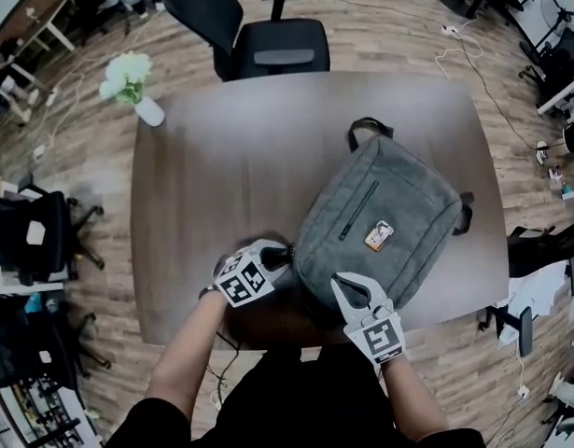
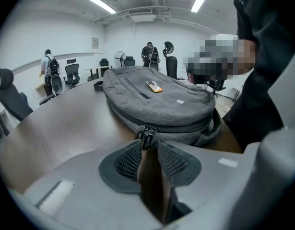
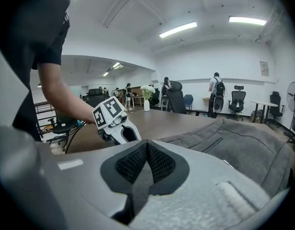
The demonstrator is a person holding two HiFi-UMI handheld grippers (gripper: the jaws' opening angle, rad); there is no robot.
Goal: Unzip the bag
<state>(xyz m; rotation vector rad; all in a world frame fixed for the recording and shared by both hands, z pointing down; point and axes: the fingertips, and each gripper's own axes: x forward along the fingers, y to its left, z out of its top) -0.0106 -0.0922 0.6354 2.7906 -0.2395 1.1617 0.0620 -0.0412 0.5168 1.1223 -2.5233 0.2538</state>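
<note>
Grey fabric bag (image 1: 389, 222): a soft, rounded-rectangular backpack in a felt-like weave. It lies flat on the brown wood-grain table (image 1: 212, 157), with one corner toward the person. Its main zip looks closed as far as it shows.
Zip pulls (image 2: 146, 135): two small dark metal tabs, side by side at the bag's near corner.
Left gripper (image 2: 148, 146): jaws apart, with a ribbed black pad on either side of the pulls, neither pressing on them. It seems lined up to pinch a tab.
Right gripper (image 3: 146, 147): jaws closed together, nothing visible between them. The tips sit on or just over the bag's near edge, probably to steady the limp cloth.
Handling: the soft fabric will likely bunch along the zip unless it is held down.
</note>
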